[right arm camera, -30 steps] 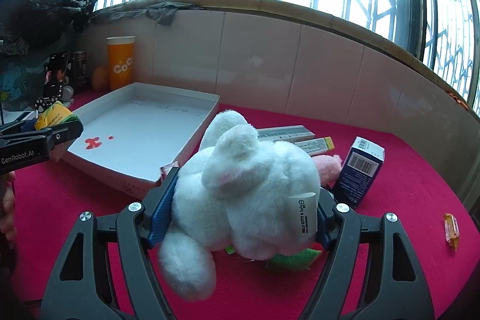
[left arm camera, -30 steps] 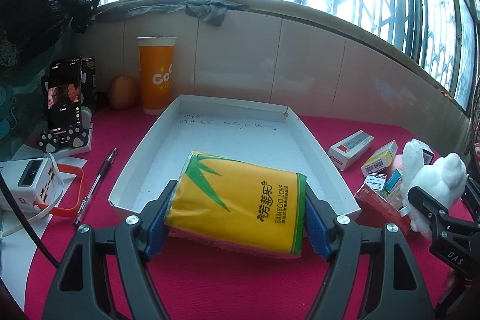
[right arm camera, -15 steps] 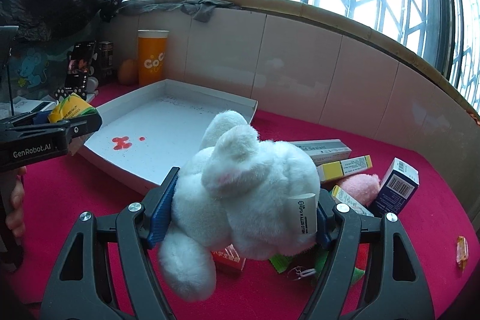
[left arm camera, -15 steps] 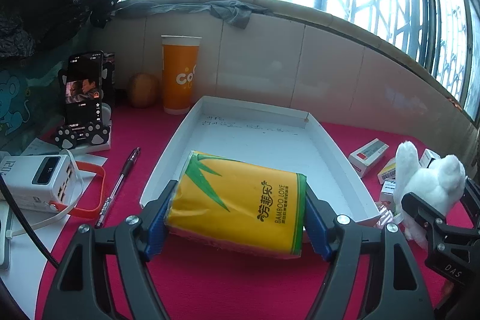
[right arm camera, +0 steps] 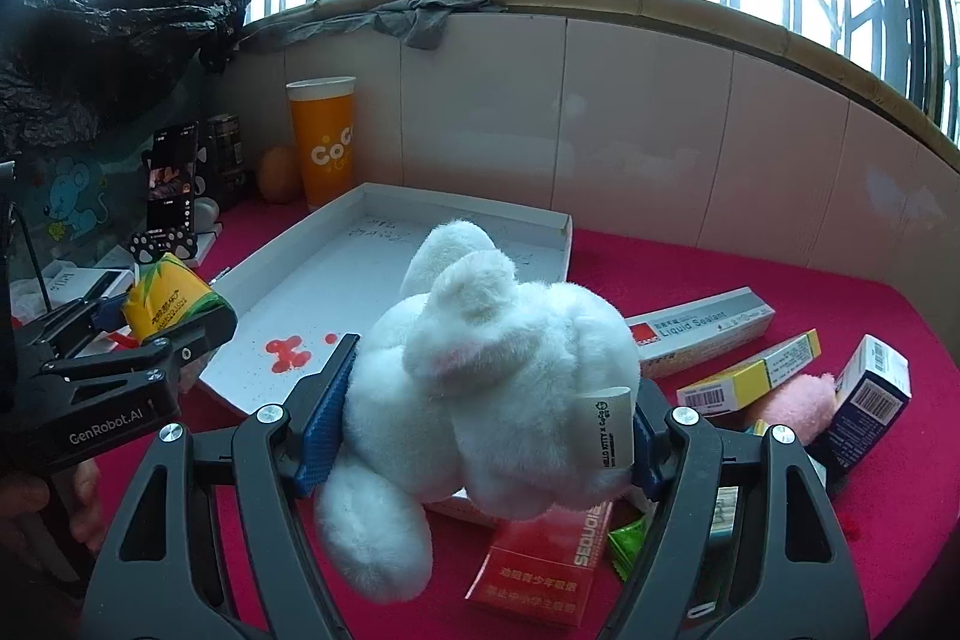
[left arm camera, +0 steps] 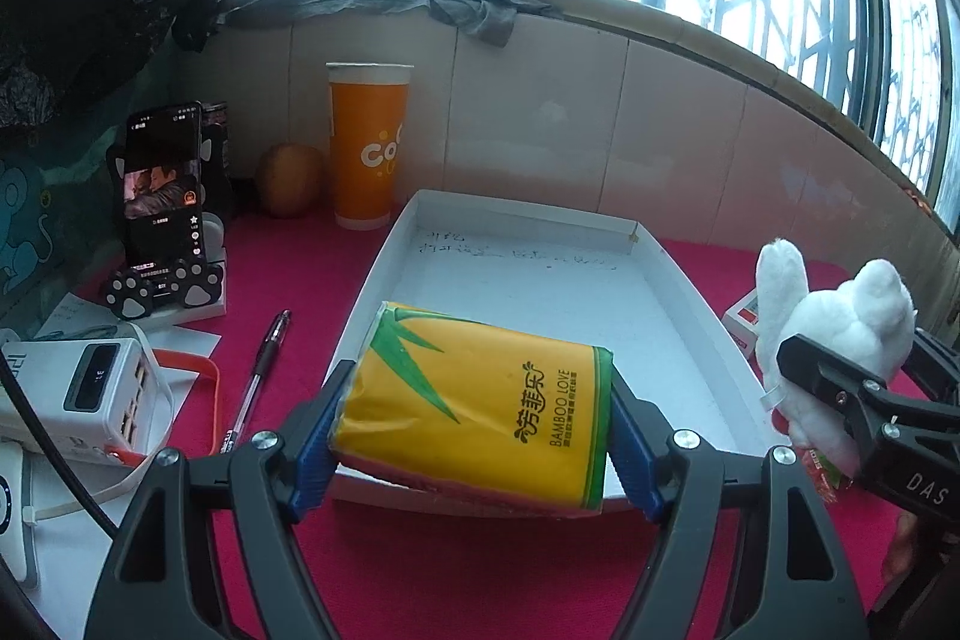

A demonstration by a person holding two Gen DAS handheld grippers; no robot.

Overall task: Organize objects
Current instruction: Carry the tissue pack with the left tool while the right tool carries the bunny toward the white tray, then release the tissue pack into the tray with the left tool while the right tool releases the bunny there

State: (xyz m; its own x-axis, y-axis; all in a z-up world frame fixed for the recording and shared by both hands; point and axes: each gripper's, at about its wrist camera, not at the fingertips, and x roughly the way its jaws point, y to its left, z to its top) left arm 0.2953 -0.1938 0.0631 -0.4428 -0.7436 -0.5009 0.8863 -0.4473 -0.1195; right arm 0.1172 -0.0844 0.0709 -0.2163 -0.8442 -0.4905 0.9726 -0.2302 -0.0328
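Tissue pack, yellow, sits clamped between the left tongs, with the white tray just beyond. From the right wrist, the right tongs squeeze a white plush rabbit above the red tabletop, boxes lying to their right.

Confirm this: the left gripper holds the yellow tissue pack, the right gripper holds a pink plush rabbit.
Wrong colour only. The right gripper holds a white plush rabbit, as the right wrist view shows. The left gripper does hold the yellow tissue pack.
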